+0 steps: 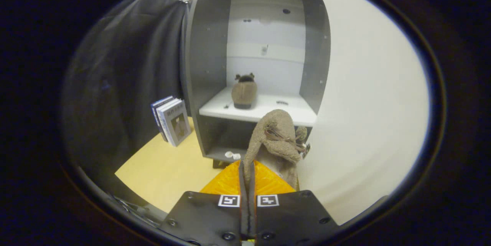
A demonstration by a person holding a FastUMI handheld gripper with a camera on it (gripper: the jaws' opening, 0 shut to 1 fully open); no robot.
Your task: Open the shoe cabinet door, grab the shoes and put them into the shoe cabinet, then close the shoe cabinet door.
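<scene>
The shoe cabinet [203, 77], grey-walled with a pale back panel, stands open on a wood-toned floor [165, 169], its white door [364, 104] swung wide to one side and running close beside the raised load. One fuzzy tan slipper [244, 91] already sits on the white shelf [268, 112], toe toward the back, dark lining showing at its mouth. A second slipper [277, 138], the same shaggy tan fabric, hangs limp just ahead of the shelf's front lip, pinched by a fold of its upper in the gripper [247, 173], whose fingers are clenched tight on it with barely a gap between them. A few books [171, 120] lean against the cabinet's outer wall, near the dark booth cloth. The risk from here looks plain: held only by a thin edge of soft fabric, the dangling shoe could slip free, or its drooping bulk could catch the shelf lip or brush the door on the way in, and a careless placement might knock the first slipper askew.
</scene>
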